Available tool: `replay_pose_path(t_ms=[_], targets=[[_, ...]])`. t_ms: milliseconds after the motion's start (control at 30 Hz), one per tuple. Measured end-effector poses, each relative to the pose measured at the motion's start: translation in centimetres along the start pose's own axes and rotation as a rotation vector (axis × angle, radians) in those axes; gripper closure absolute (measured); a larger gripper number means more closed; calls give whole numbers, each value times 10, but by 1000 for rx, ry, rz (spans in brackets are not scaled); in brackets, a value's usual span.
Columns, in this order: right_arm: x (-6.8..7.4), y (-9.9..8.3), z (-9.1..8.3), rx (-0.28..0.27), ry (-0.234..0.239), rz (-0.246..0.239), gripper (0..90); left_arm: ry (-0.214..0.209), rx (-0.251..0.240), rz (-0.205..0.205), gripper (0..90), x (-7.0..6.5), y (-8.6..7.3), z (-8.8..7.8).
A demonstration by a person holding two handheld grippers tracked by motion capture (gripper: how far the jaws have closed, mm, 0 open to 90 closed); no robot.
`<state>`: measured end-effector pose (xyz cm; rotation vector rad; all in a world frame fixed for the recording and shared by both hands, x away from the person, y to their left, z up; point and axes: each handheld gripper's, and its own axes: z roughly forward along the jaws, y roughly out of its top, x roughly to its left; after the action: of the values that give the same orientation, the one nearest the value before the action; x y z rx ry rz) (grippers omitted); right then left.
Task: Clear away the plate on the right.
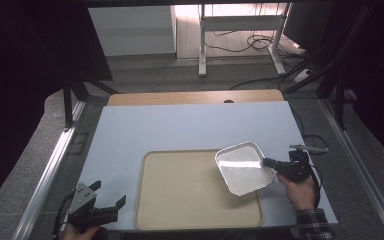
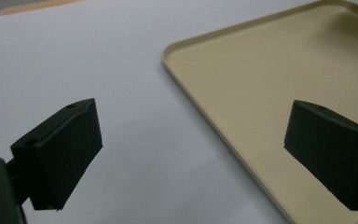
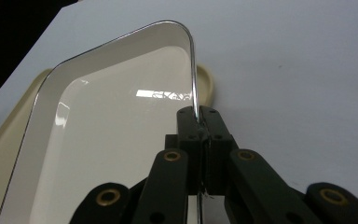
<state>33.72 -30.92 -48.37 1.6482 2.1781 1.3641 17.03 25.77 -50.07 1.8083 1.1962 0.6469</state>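
The right gripper [image 3: 199,122], jaws pinched on the white dish [image 1: 243,167] rim, should lower it level onto the beige tray [image 1: 180,200], while the left gripper [image 1: 111,206] waits wide open, empty.

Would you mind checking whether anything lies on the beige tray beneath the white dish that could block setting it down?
Nothing visible does. The right gripper pinches the rim of the white dish over the far right corner of the beige tray, whose visible surface is bare. The left gripper is off the tray's left edge.

The right tongs [image 1: 269,162] grip the rim of a white dish [image 1: 244,168] tilted over the beige tray [image 1: 180,200]. The left tongs [image 1: 111,196] stand open above the bench [image 1: 180,127].
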Motion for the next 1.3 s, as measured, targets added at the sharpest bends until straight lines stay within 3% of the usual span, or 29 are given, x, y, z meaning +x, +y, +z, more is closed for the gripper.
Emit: replay_pose_path(t_ms=[867,1300], targets=[[53,-8,48,80,66,-52,889,2,4,2,38,0,0,0],[72,-12,77,127,43,-81,888,0,4,5,38,0,0,0]])
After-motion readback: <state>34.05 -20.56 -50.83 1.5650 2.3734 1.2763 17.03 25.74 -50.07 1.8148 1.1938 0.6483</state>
